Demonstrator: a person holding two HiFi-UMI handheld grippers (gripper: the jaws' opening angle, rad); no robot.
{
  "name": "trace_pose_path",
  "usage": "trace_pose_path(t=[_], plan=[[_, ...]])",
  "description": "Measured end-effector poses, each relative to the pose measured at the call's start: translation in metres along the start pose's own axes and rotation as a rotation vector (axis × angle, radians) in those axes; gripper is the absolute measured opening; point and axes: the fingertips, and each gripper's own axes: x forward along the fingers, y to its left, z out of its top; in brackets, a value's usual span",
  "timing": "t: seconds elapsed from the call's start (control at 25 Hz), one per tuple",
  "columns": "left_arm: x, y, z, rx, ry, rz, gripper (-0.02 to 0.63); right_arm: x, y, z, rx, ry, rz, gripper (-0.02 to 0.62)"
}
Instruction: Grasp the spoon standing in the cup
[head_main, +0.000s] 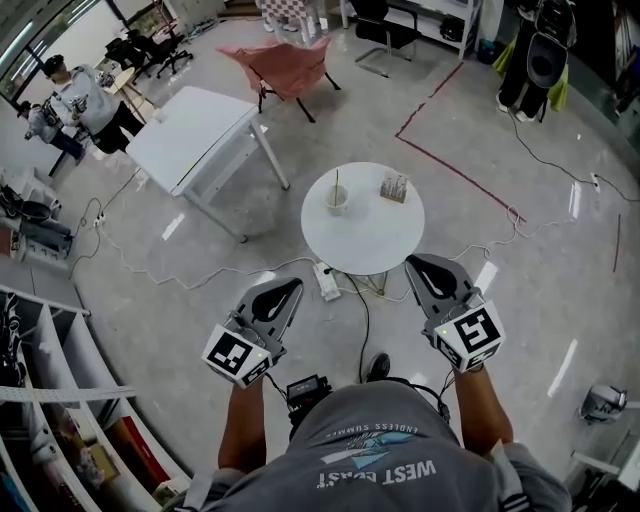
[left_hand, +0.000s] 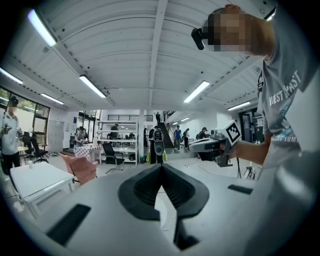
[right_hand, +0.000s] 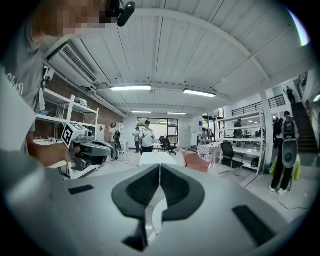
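Note:
A white cup (head_main: 338, 200) stands on the left part of a small round white table (head_main: 372, 235), and a thin spoon (head_main: 336, 184) stands upright in it. My left gripper (head_main: 295, 284) hangs near the table's front left, well short of the cup, its jaws shut with nothing between them. My right gripper (head_main: 412, 262) is at the table's front right edge, jaws shut and empty too. In the left gripper view the black pads (left_hand: 161, 187) meet at the tips; in the right gripper view the pads (right_hand: 159, 187) also meet. Neither gripper view shows the cup.
A small box holder (head_main: 395, 187) sits on the table's far right. A power strip (head_main: 327, 281) and cables lie on the floor by the table. A white rectangular table (head_main: 195, 135) and a pink chair (head_main: 285, 66) stand beyond. Shelving (head_main: 50, 400) runs along the left.

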Motion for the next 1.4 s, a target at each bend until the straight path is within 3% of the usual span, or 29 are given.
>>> trace_pose_path(t=[0.32,0.56,1.16,1.4], plan=[[0.032,-0.003,0.007,0.015,0.007,0.024,0.003,0.002,-0.032,-0.003,0.000,-0.011,0.033,0.003],[0.046,0.004,0.004,0.011,0.014,-0.004,0.003,0.003,-0.043,-0.010,0.018,0.003,0.005,0.003],[0.128,0.054,0.004,0.023,-0.007,-0.255,0.003,0.025,-0.085,-0.016,0.057,0.044,-0.218,0.004],[0.146,0.089,-0.002,0.012,0.006,-0.315,0.003,0.058,-0.090,-0.013,0.073,0.046,-0.264,0.003]])
